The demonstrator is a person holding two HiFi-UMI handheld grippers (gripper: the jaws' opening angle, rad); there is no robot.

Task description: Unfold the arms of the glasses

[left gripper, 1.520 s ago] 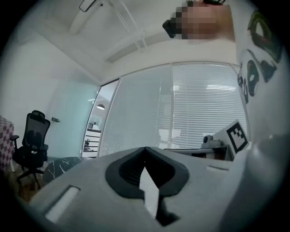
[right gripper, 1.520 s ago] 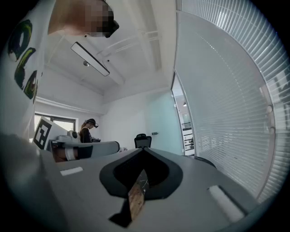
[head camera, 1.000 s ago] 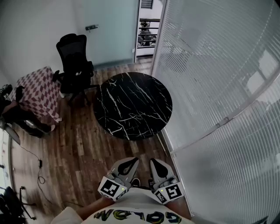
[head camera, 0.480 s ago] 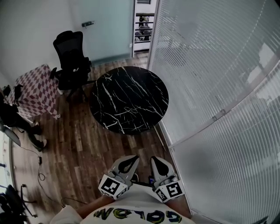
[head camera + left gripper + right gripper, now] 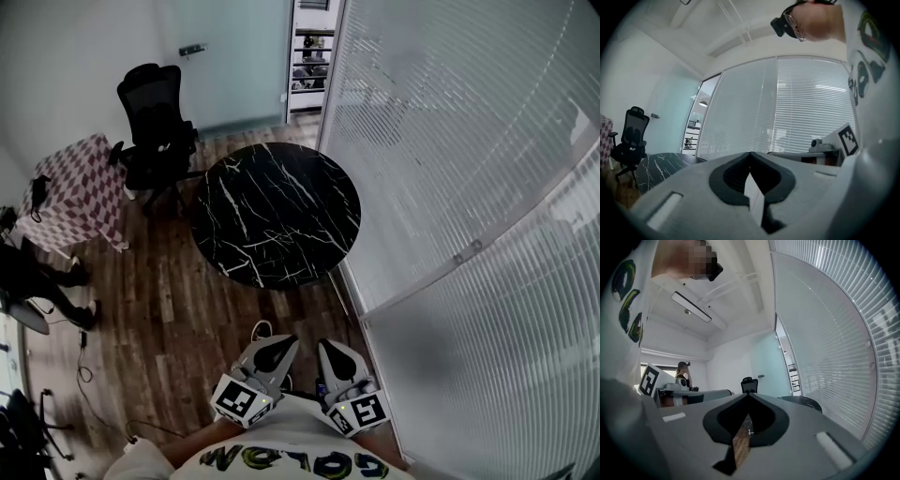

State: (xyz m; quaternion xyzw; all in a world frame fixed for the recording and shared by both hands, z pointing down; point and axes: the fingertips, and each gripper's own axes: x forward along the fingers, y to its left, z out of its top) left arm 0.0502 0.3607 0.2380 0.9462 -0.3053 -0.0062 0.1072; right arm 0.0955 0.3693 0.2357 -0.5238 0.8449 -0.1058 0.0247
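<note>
A wall of glass with closed slatted blinds curves down the whole right side of the head view. A floor of wooden planks covers the rest of the room. On the floor, close against the blinds, stands a round counter with a black top veined in white; its top is bare. To the left of it is a smaller table under a red-and-white checked cloth. A black office chair stands between the two, before a pale frosted door. At the left edge a person in dark clothes is partly in the picture.

Along the bottom edge shows the wearer's white shirt with lettering. Both tools are held just in front of it, side by side and well apart from the counter. The left hand-held gripper points toward the counter, with its marker cube nearest the body. In its own view the jaws are brought together at the tips with nothing between them. The right hand-held gripper lies parallel beside it. Its jaws are likewise closed tip to tip and empty, with only floor seen through the slit behind them.

Where the glasses are cannot be told from these views.
</note>
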